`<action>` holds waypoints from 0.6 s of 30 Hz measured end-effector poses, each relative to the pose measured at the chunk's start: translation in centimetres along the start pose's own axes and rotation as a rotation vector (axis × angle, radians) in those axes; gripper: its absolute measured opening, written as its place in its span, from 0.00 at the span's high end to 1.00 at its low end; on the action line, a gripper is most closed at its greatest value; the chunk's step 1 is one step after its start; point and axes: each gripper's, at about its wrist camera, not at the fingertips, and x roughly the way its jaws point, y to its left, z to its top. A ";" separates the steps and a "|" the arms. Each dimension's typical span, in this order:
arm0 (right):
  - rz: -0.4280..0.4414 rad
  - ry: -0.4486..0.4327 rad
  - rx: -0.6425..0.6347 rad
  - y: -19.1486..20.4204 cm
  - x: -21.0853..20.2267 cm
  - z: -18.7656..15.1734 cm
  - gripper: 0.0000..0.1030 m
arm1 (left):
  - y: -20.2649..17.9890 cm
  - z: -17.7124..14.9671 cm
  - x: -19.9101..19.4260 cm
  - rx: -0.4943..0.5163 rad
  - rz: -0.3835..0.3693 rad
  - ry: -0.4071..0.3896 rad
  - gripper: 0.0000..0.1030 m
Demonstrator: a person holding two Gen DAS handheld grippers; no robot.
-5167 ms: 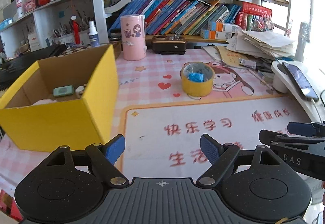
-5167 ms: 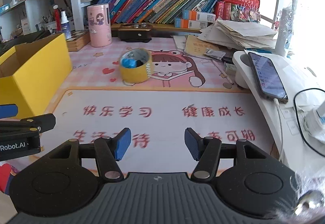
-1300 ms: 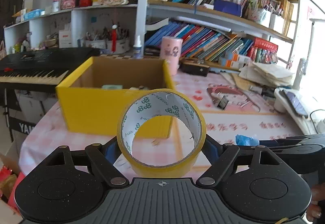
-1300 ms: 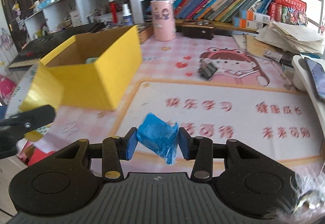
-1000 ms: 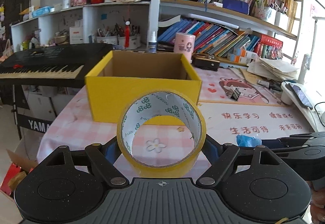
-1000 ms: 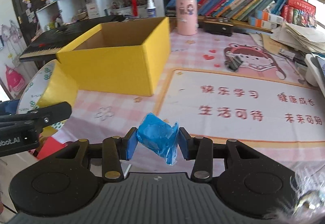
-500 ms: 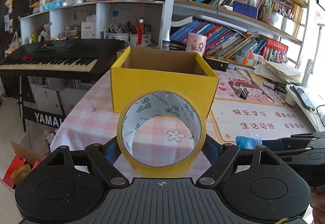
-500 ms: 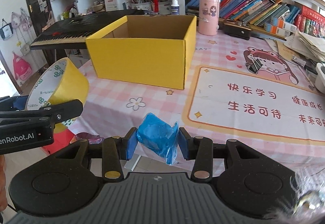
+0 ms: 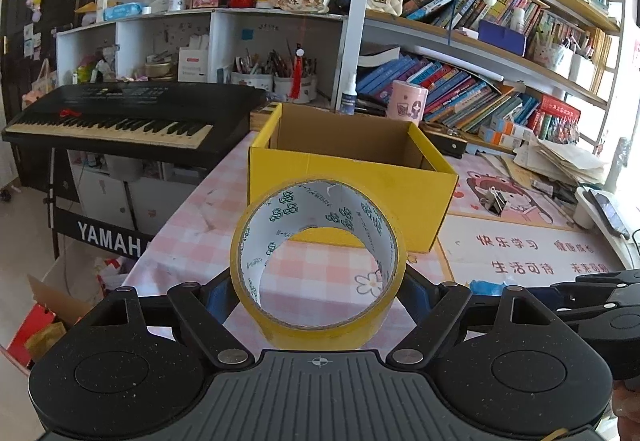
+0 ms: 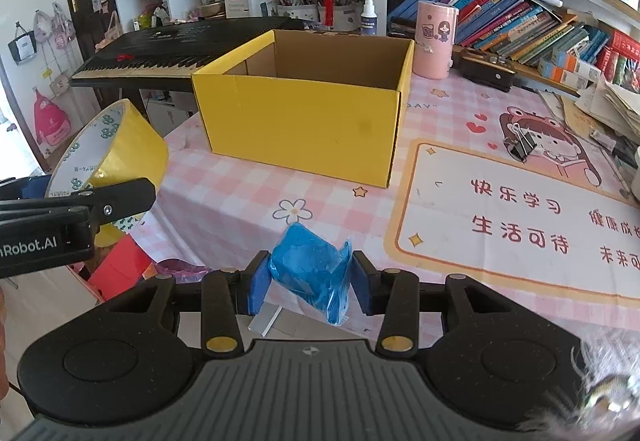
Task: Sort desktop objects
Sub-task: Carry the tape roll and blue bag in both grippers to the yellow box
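My left gripper point(image 9: 316, 295) is shut on a yellow tape roll point(image 9: 320, 325), held upright with its white printed core facing the camera. The same tape roll point(image 10: 132, 149) shows at the left of the right wrist view, clamped in the left gripper's black fingers point(image 10: 116, 197). My right gripper point(image 10: 307, 279) is shut on a small blue plastic-wrapped lump point(image 10: 310, 269). Both are held in the air off the table's near-left corner. An open yellow cardboard box point(image 9: 348, 177) point(image 10: 304, 117) stands on the pink checked tablecloth ahead of both grippers.
A black binder clip point(image 10: 520, 143) lies on the cartoon desk mat point(image 10: 516, 217). A pink cup point(image 10: 435, 39) and a dark stapler-like box point(image 10: 486, 71) stand behind the box. A black keyboard point(image 9: 120, 117) sits left of the table. Paper stacks and a phone point(image 9: 606, 211) lie at the right.
Both grippers have drawn back and to the left from the table, each keeping its object. The yellow box now looks smaller and farther, and more floor and keyboard show.
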 end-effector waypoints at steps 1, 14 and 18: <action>0.001 0.001 -0.004 0.0 0.1 0.1 0.61 | 0.0 0.1 0.2 -0.002 0.001 -0.001 0.20; 0.021 -0.122 -0.075 -1.3 1.8 5.7 0.61 | -0.7 5.8 4.3 -0.004 0.014 -0.101 0.20; 0.035 -0.171 -0.071 -2.7 2.8 9.2 0.61 | -1.3 8.5 6.9 0.008 0.033 -0.121 0.20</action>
